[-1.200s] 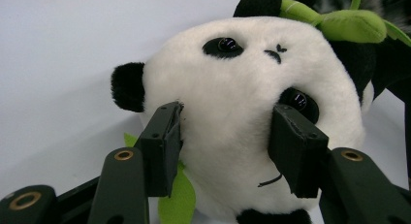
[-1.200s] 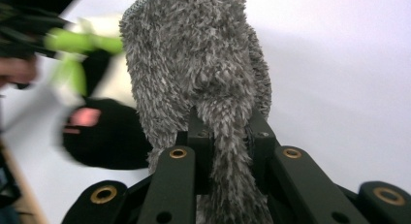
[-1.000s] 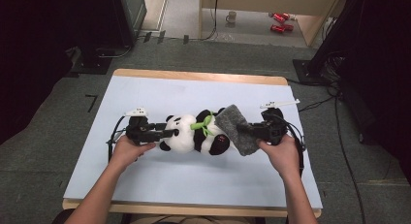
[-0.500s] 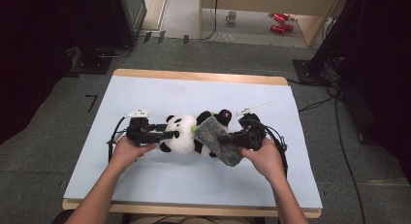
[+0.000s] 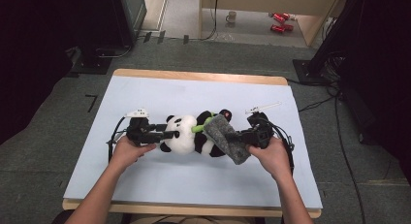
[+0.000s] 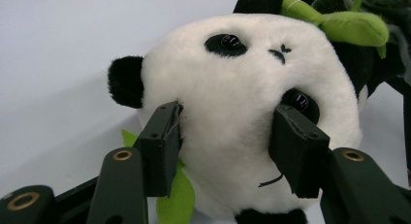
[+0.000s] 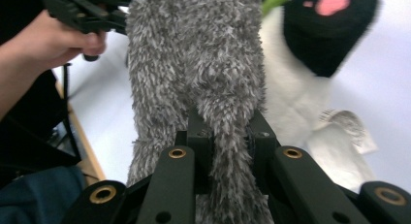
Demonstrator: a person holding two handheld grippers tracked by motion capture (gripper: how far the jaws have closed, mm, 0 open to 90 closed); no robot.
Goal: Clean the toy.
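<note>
High view, table: light blue table top [image 5: 145, 185] with a wooden edge, seen from above; grey floor around it.
High view, toy: plush panda [image 5: 186, 136] lying on its side near the middle of the table, head toward the left, black feet toward the right, a green leaf at its neck.
High view, left arm: bare forearm coming in from the bottom left, hand wrapped round the left gripper [image 5: 167, 135], which points level to the right at the panda's head.
High view, right arm: forearm coming in from the bottom right, hand round the right gripper [image 5: 236, 136], which points left toward the panda's body.
High view, cloth: grey fuzzy cloth [image 5: 225, 139] draped at a slant over the panda's lower body, held at the right gripper's tip.
Left gripper view, jaws: the two black jaws stand partly apart, pads pressed into the white fur on either side of the panda's head [image 6: 242, 103]; the fur dents where they press.
Left gripper view, toy: face fills the frame, one black ear at the left, green leaf [image 6: 339, 25] at the upper right.
Right gripper view, jaws: closed narrow, pinching a fold of the grey cloth [image 7: 194, 64], which rises up between them.
Right gripper view, surroundings: black foot with pink paw pads [image 7: 329, 20] at the upper right, a white tag [image 7: 339, 136] beside the body, the other hand [image 7: 43, 40] with its gripper at the upper left.
</note>
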